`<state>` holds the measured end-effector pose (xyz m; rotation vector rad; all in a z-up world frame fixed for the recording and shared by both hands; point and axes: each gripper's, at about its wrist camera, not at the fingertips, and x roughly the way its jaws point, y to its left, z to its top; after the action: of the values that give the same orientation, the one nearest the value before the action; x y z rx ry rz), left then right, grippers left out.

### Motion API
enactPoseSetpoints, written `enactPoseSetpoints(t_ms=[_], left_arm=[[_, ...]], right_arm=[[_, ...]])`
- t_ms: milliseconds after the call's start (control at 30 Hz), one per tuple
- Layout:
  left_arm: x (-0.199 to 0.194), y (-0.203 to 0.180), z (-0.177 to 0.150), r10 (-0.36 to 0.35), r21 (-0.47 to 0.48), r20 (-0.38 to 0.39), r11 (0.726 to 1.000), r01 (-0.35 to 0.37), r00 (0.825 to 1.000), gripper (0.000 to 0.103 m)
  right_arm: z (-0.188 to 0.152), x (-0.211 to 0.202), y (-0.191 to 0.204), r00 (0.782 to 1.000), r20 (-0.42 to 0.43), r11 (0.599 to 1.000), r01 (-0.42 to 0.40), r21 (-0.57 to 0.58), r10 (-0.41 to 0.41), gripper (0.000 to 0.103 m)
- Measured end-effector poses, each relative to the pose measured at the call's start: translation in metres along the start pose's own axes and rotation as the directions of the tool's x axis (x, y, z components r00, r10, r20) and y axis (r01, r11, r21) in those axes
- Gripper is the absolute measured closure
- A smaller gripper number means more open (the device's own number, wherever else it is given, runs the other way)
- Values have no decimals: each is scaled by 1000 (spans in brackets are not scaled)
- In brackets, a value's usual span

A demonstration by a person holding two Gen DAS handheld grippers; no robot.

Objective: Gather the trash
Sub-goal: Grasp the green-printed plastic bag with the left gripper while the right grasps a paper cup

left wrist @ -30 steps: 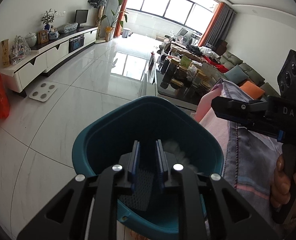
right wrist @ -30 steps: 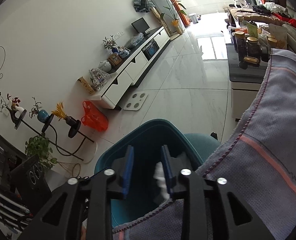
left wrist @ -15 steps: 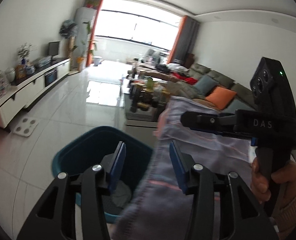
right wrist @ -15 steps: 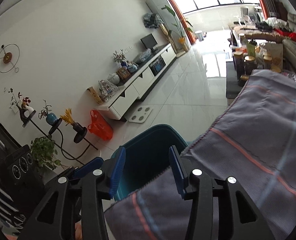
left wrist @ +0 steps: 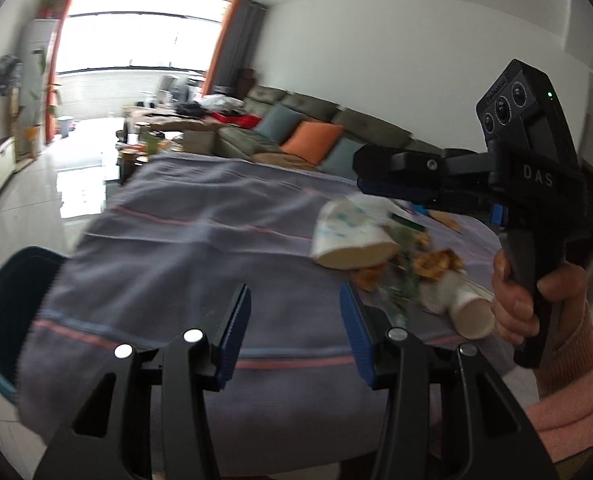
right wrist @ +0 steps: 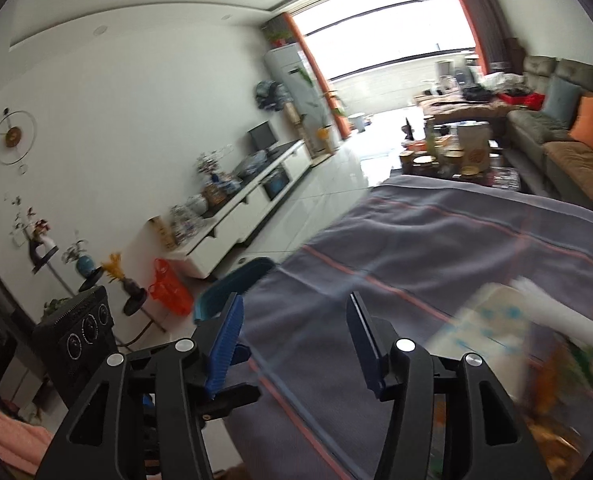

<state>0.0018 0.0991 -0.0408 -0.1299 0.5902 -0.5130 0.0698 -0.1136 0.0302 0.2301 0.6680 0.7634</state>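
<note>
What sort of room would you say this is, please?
Most likely a home living room: a long sofa with cushions by a big window, a low TV cabinet, and a cloth-covered table strewn with trash.

I see a table draped in a grey-blue cloth (left wrist: 200, 248) with thin red stripes, which hangs over the near edge. Toward its right edge lies the trash: a paper cup (left wrist: 348, 236) printed in blue, tipped on its side, a second paper cup (left wrist: 470, 314) also on its side nearer the edge, and between them a blurred heap of brown and green scraps (left wrist: 412, 268).
</note>
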Motion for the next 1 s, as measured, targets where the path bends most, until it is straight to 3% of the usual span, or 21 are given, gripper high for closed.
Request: enactPoseSetpoints(t_ms=[100, 200, 367, 500, 633, 733, 800, 867, 1000], left_arm=[[18, -23, -6, -63, 25, -46, 998, 64, 997, 54], [34, -42, -11, -120, 31, -83, 992, 123, 989, 47], [61, -71, -13, -157, 56, -143, 984, 166, 977, 38], [81, -81, -10, -156, 57, -183, 984, 169, 971, 35], [96, -83, -9, -147, 35, -221, 987, 158, 964, 35], [109, -81, -9, -151, -5, -255, 988, 155, 955, 40], [110, -80, -9, -137, -3, -254, 990, 141, 957, 46], [112, -75, -9, -151, -27, -259, 988, 149, 954, 63], [111, -69, -9, -154, -52, -254, 988, 145, 955, 66]], right_arm=[[-16, -36, -30, 996, 21, 995, 83, 58, -85, 46], [-34, -70, -64, 985, 38, 979, 165, 123, -171, 45], [-63, -105, -94, 971, 30, 951, 226, 212, -237, 39], [-89, -120, -115, 972, -7, 935, 230, 270, -237, 37], [-109, -123, -125, 985, -42, 937, 173, 304, -168, 37], [-120, -123, -127, 991, -61, 940, 130, 315, -117, 47], [-124, -123, -124, 993, -70, 942, 116, 315, -99, 59], [-127, -126, -119, 994, -75, 944, 101, 315, -82, 68], [-129, -126, -116, 997, -70, 948, 65, 311, -46, 82]])
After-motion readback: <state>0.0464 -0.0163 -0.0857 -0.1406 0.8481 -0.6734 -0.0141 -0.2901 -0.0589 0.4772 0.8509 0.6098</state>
